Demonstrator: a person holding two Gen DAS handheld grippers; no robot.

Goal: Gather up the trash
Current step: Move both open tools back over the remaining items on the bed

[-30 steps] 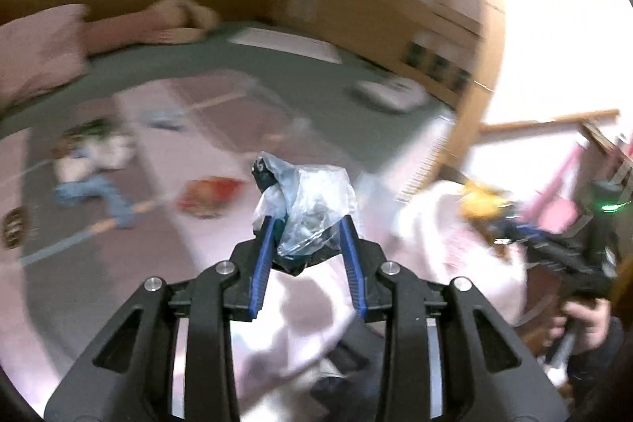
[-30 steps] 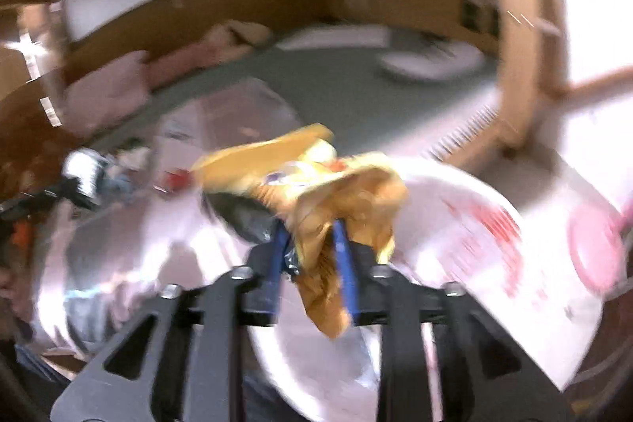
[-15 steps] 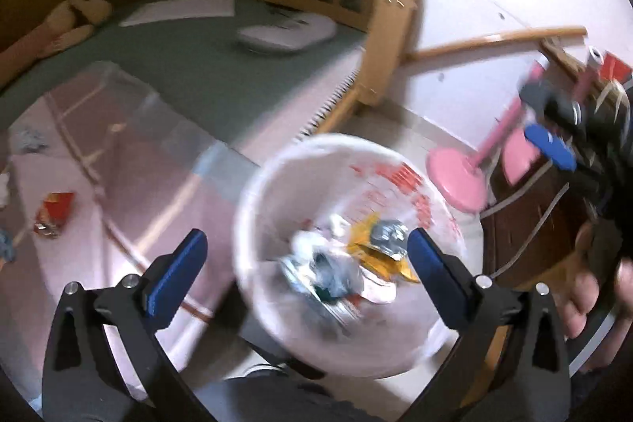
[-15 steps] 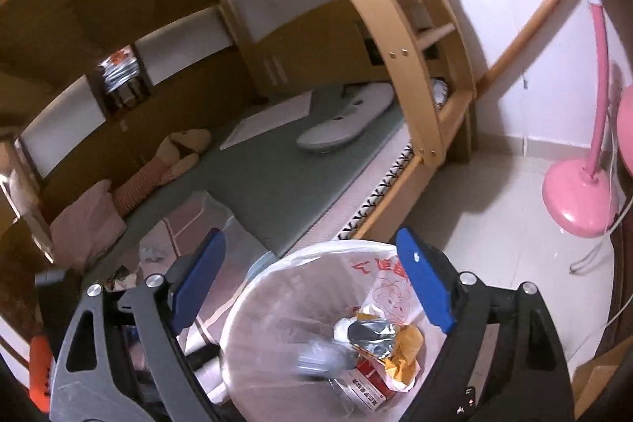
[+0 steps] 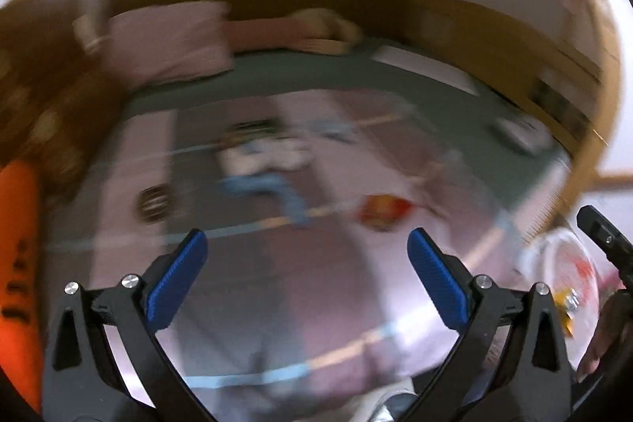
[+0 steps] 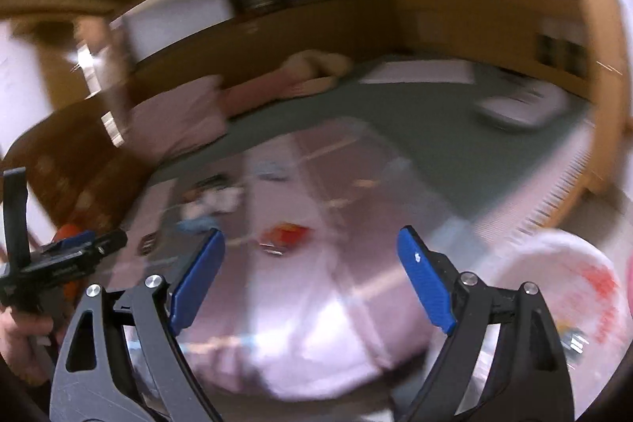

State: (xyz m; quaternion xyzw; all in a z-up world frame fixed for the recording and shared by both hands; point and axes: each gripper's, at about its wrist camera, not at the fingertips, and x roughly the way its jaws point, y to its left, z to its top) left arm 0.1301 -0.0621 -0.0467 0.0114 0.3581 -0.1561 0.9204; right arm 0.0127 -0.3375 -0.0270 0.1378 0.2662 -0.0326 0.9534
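Both views are blurred by motion. My left gripper (image 5: 306, 252) is open and empty above the pink sheet (image 5: 277, 287). My right gripper (image 6: 310, 252) is open and empty too. A red and yellow wrapper (image 5: 381, 210) lies on the sheet ahead; it shows in the right wrist view (image 6: 287, 236) as well. Blue and white scraps (image 5: 273, 180) lie further left, and a small dark round piece (image 5: 154, 202) sits left of them. The bin with a white bag (image 6: 569, 299) stands at the lower right and holds dropped trash; its rim shows in the left wrist view (image 5: 554, 263).
A green mat (image 6: 395, 117) covers the floor beyond the sheet, with pink cushions (image 6: 178, 121) and a plush toy (image 6: 312, 70) at the back. A wooden frame (image 6: 601, 129) runs along the right. A white flat object (image 6: 522, 105) lies on the mat.
A second ago each gripper held trash, clear plastic left, yellow wrapper right. Both opened over the bin and dropped it. Both have now swung left, back towards the pink sheet.
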